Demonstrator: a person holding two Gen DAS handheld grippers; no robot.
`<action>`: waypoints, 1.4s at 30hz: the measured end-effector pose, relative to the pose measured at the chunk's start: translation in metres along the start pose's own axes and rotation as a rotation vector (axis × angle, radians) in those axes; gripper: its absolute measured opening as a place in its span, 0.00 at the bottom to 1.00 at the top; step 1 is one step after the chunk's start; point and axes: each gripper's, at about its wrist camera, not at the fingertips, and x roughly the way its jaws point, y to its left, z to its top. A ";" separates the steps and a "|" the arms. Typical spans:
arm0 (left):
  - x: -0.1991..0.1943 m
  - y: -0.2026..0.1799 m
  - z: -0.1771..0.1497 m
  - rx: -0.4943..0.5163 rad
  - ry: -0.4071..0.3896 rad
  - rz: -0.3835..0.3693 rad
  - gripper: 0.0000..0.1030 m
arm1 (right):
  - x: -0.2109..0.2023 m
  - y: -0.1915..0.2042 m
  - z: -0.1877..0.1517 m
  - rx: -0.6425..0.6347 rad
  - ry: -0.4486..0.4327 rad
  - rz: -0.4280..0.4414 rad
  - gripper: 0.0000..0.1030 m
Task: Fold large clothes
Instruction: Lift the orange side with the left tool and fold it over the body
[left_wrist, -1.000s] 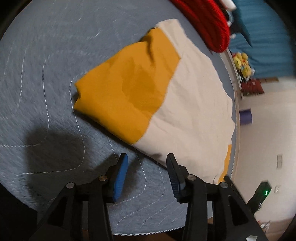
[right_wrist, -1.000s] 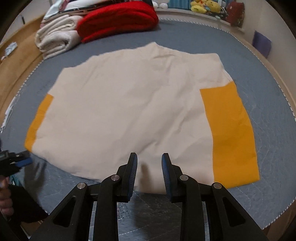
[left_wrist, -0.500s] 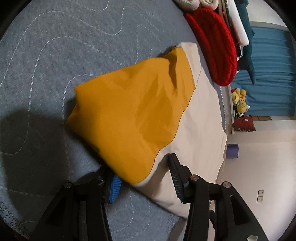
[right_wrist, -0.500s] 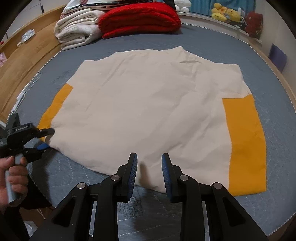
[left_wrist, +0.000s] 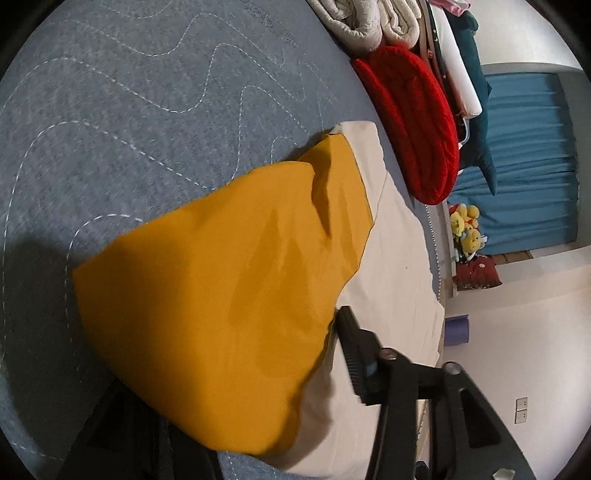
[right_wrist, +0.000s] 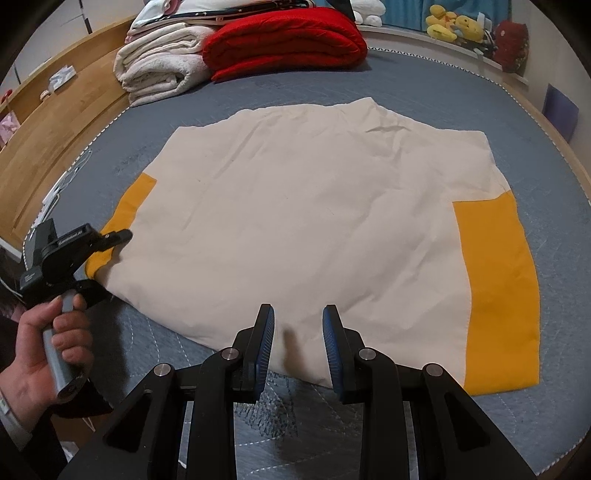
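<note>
The right wrist view looks from the bed's (right_wrist: 546, 155) near edge across the whole spread garment (right_wrist: 314, 229) toward the folded red blanket (right_wrist: 284, 40). The left wrist view sits very close at the garment's yellow side panel (left_wrist: 221, 314), rolled sideways, sharing garment and blanket.

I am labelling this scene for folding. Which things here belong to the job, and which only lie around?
Part of the job:
cream and yellow garment
left gripper
right gripper

Lying about:
red blanket
white towels
plush toys
</note>
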 end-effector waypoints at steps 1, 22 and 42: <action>0.000 -0.001 0.001 0.005 0.010 0.004 0.23 | 0.001 0.000 0.001 0.002 -0.001 0.002 0.28; -0.118 -0.076 0.014 0.544 0.079 0.270 0.12 | -0.024 0.070 0.017 -0.096 -0.105 0.298 0.27; -0.105 -0.120 -0.022 0.786 0.007 0.290 0.12 | -0.053 0.045 0.052 -0.149 -0.213 0.054 0.27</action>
